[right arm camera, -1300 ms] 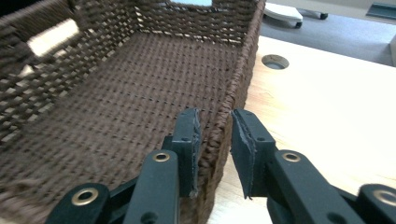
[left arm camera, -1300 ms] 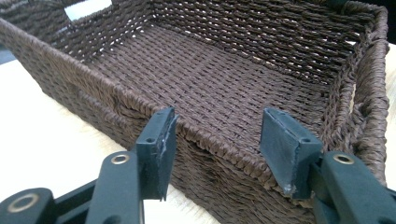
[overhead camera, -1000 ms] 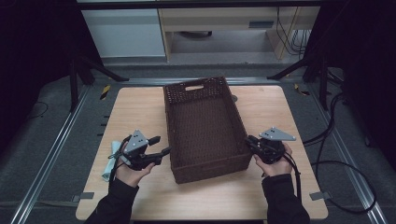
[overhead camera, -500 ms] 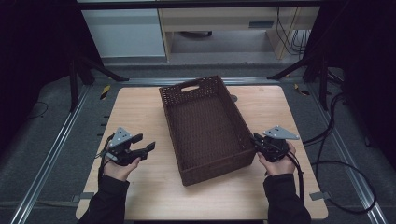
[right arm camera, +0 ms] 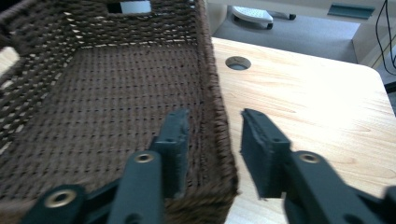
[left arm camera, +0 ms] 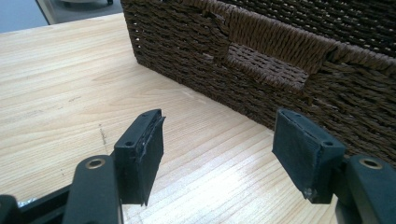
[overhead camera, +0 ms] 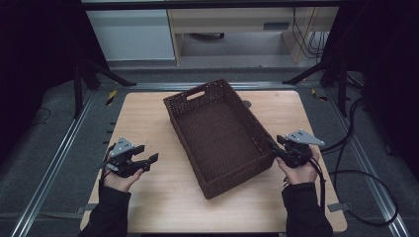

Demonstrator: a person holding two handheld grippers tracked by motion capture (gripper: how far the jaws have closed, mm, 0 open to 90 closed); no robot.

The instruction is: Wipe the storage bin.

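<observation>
From above, a dark woven basket (overhead camera: 217, 136) sits on the pale wooden worktop (overhead camera: 148, 118), turned at an angle so one short end with a handle slot points toward the far left and the other short end toward the near edge. The left hand-held gripper (overhead camera: 143, 160) is held low over the worktop, well apart from the basket's long left side, its jaws spread and gripping nothing. The right hand-held gripper (overhead camera: 272, 148) is at the basket's near right corner, its jaws right at the rim. A round hole (overhead camera: 246, 104) in the worktop shows just past the basket's right wall. Cables lie on the floor to the right of the worktop.

In the left gripper view, the left hand-held gripper (left arm camera: 217, 151) has its two black jaws wide apart over bare wood, with nothing between them. The basket (left arm camera: 261, 56) stands ahead of them, near but not touching, its handle slot facing the camera.

In the right gripper view, the right hand-held gripper (right arm camera: 212, 149) straddles the basket (right arm camera: 107, 88) wall: one jaw is inside the basket, the other outside over the worktop (right arm camera: 308, 98). There is a visible gap on the outer side, so the jaws are open around the rim rather than pinching it. The hole (right arm camera: 237, 62) lies beyond.
</observation>
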